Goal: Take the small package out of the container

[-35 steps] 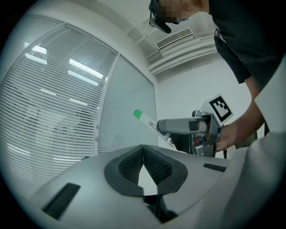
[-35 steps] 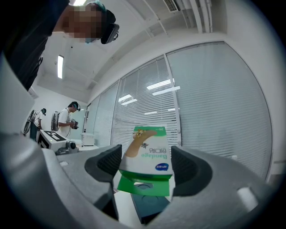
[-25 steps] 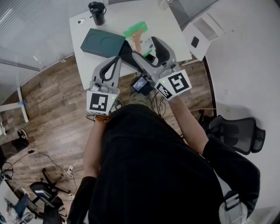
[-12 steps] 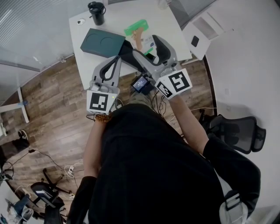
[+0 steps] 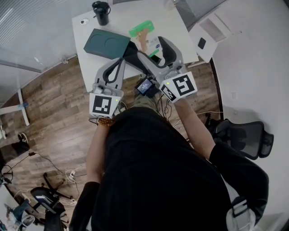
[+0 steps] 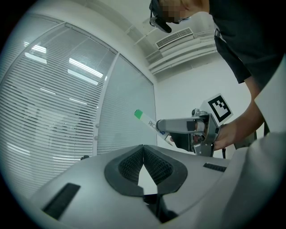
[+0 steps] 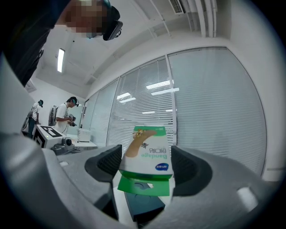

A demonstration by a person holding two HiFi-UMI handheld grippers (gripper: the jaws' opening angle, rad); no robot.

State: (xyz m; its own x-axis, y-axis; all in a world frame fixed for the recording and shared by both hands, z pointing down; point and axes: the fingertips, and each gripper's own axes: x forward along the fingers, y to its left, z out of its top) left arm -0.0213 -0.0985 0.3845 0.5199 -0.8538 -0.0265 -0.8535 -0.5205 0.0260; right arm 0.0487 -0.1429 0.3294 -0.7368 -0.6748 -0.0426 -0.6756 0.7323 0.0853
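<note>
Head view, table: a white table point(image 5: 86, 27) stood in front of the person, with a flat dark green container point(image 5: 106, 43) near its front edge and a black cup point(image 5: 100, 12) at the far corner.
Head view, package: the small package point(image 5: 143, 32), green and white, was up off the tabletop beside the container, apart from it, at the tip of the right gripper point(image 5: 149, 45).
Head view, other hand: the left gripper point(image 5: 118, 63) hung near the container's front edge and carried nothing.
Left gripper view, jaws: its two pads were pressed tip to tip with nothing between them.
Left gripper view, beyond: the right gripper was across from it in the air, with the package sticking out of its end against the window blinds point(image 6: 67, 112).
Right gripper view, jaws: they were clamped on the package, one pad on each side face, and a green flap point(image 7: 145, 184) hung open at its near end.
Right gripper view, below: the container lay lower down on the table, clear of the package.
Progress: to my eye the lifting out was done, since the package was free of the container and firmly held.
Left to do: only to carry it off or set it down.
Unsure: I could not tell whether the container was open or shut.
</note>
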